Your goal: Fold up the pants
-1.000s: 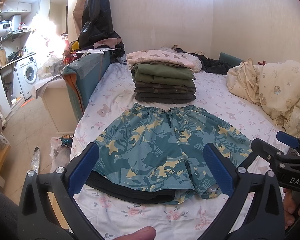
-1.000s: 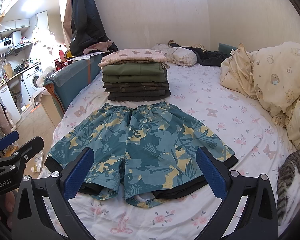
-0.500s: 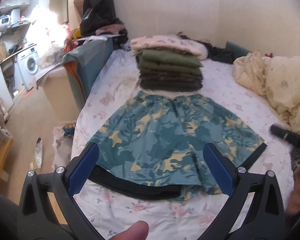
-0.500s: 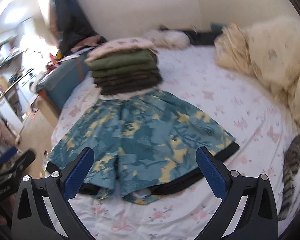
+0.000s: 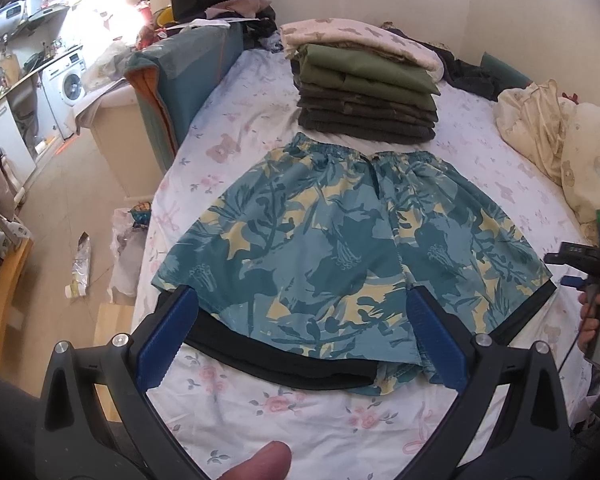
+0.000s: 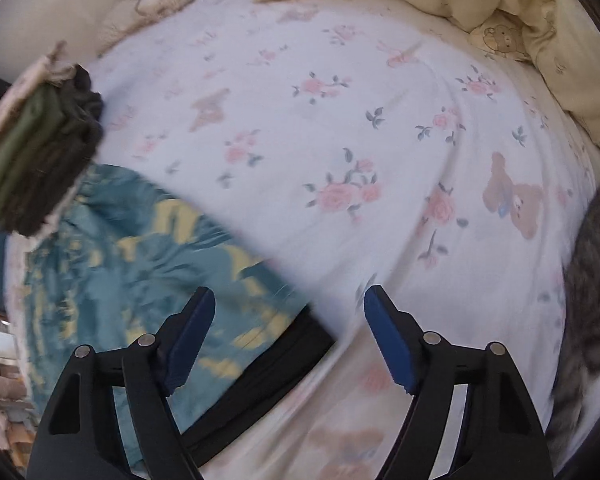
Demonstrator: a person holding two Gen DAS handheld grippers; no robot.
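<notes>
Teal and yellow patterned shorts [image 5: 332, 248] lie flat on the bed, waistband away from me, with a black hem band [image 5: 276, 356] along the near edge. My left gripper [image 5: 300, 336] is open and empty, hovering over the near left hem. My right gripper [image 6: 286, 332] is open and empty, low over the shorts' right hem corner [image 6: 260, 312]; it also shows at the right edge of the left wrist view [image 5: 588, 264]. The right wrist view is blurred.
A stack of folded clothes [image 5: 364, 92] stands behind the shorts on the floral sheet [image 5: 284, 412]. A cream duvet [image 5: 560, 140] lies at right. A tabby cat [image 6: 588, 272] lies at the bed's right. The bed's left edge drops to the floor [image 5: 60, 220].
My right gripper has swung down and to the right, close to the shorts' right hem corner. My left gripper has tilted slightly lower over the near hem. Both stay open.
</notes>
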